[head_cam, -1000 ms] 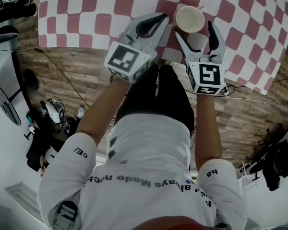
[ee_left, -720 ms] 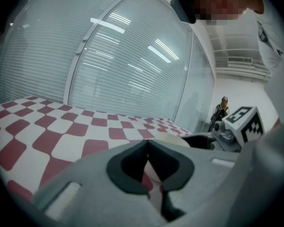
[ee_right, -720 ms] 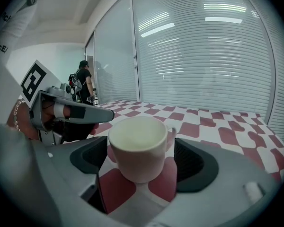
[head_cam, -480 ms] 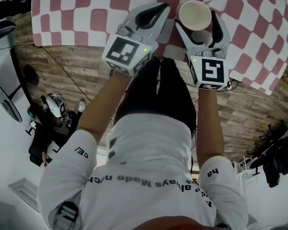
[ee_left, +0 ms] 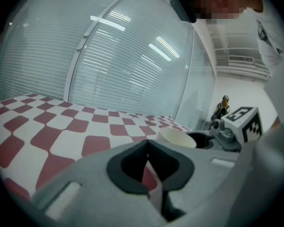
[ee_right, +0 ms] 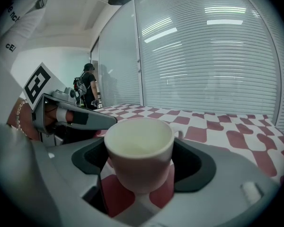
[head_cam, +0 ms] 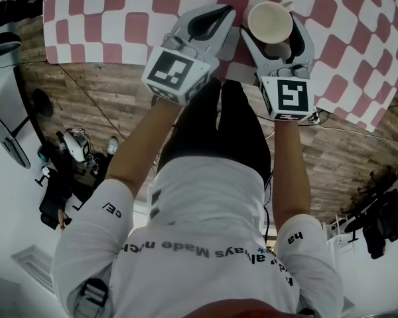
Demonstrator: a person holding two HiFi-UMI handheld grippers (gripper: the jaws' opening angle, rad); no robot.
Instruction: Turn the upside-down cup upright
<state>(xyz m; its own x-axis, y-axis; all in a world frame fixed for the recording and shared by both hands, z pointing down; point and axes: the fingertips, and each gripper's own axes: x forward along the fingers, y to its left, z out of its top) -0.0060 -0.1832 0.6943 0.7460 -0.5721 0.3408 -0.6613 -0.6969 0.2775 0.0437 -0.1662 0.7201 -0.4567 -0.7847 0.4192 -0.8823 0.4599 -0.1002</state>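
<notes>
One cream cup (ee_right: 138,143), upright, between wide, just-closing right tongs (ee_right: 143,162); left tongs (ee_left: 148,151) pressed together

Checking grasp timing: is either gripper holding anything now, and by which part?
Nothing yet. Jaws of the right gripper, just closing, flank the cup at its sides without pressing; the left gripper is shut and empty.

The cup (ee_right: 138,150) stood between the jaws of the right gripper (ee_right: 141,164), which had just been closing, but whether the pads pressed its wall could not be established, and its handle (ee_right: 179,132) was mostly hidden behind its body. In the left gripper view only the cup's rim cleared the left gripper (ee_left: 147,148). The checked tablecloth (head_cam: 132,8) was cut off at the head view's top edge; a distant person (ee_right: 88,89) was too small to detail.
</notes>
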